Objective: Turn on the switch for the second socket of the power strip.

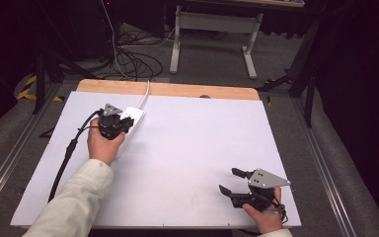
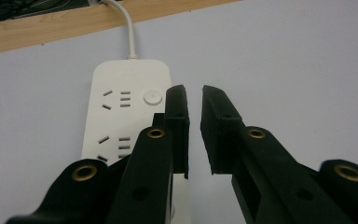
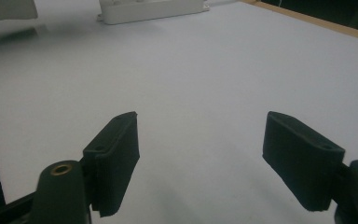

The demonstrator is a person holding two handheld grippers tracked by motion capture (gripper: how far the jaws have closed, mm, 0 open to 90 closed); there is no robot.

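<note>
Where the white sheet meets the wooden edge, upper left of the high view, we note a glossy white plastic power strip (image 1: 131,120), rounded, corded. Left gripper (image 2: 194,128) hovers over it, matte black jaws slightly parted, nothing between. Right gripper (image 3: 214,163), lower right, gapes wide, empty.

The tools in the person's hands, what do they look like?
Each tool is black. The left tool and the right tool each carry a grey three-cornered plate on top. Their flat black jaws hang on arms with brass-ringed holes. A black cable trails from the left one. The person wears a cream sleeve.
</note>
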